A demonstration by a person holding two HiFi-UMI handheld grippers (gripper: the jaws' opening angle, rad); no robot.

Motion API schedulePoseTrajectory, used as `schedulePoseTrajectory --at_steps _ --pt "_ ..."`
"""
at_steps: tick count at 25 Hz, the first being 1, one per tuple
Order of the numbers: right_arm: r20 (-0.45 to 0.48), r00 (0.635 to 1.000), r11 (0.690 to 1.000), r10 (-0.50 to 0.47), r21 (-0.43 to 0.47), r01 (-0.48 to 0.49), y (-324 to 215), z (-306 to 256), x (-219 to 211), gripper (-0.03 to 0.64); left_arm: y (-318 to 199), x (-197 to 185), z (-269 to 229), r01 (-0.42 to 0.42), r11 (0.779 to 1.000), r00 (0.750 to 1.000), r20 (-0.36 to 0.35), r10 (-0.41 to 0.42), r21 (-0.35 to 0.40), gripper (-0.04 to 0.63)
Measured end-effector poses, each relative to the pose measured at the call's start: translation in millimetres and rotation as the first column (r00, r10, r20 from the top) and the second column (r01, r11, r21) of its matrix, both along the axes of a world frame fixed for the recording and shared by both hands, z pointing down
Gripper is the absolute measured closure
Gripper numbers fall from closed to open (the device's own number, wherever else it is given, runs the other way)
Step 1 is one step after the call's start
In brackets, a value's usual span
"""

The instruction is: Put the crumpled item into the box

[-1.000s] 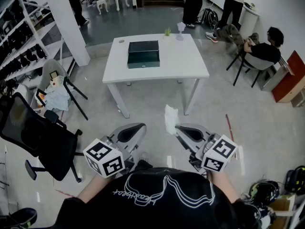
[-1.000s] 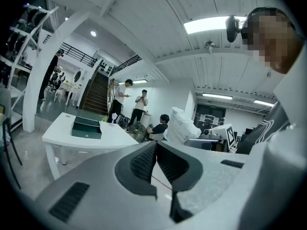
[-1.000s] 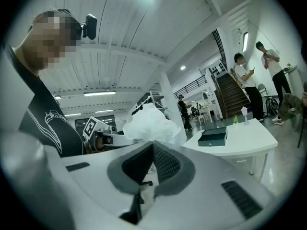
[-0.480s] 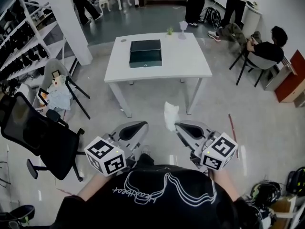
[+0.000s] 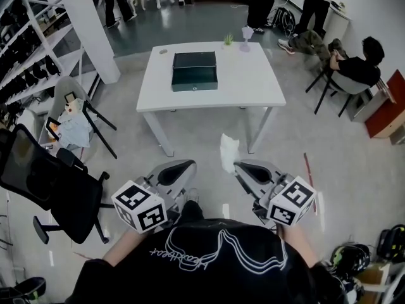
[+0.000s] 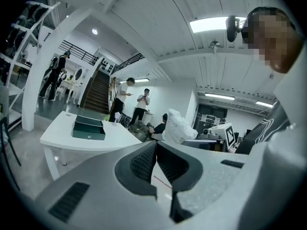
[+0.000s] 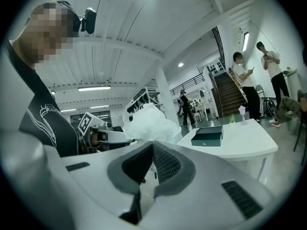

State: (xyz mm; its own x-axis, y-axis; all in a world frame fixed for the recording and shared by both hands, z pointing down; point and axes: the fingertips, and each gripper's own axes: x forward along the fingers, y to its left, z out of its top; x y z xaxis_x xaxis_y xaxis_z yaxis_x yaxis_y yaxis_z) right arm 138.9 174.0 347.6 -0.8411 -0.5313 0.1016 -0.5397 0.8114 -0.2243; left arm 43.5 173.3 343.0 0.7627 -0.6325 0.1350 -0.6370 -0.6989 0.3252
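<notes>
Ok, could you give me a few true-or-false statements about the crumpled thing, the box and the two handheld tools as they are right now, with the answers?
1. The right tool is shut on the crumpled white item. True.
2. The crumpled white item already lies in the dark green box. False: it sticks up from the right tool, in front of the person and short of the white table.
3. The left tool holds a second crumpled item. False: its jaws are shut with nothing between them.
4. The dark green box stands on the white table. True.
</notes>
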Motion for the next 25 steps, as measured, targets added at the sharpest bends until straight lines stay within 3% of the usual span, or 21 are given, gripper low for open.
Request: schedulePoseTrajectory --at_steps 15,25 --pt "-0.035 0.997 0.993 0.063 -0.093 -0.067 -148 23 -45 0.612 -157 -56 19 -0.014 0.997 0.999 -0.039 0.011 -0.079 0.589" --pt "-0.067 0.993 0.988 0.100 -0.109 -0.107 -246 26 -84 0.612 -258 -97 24 -0.034 0.995 0.998 -0.061 0.028 -0.098 0.589"
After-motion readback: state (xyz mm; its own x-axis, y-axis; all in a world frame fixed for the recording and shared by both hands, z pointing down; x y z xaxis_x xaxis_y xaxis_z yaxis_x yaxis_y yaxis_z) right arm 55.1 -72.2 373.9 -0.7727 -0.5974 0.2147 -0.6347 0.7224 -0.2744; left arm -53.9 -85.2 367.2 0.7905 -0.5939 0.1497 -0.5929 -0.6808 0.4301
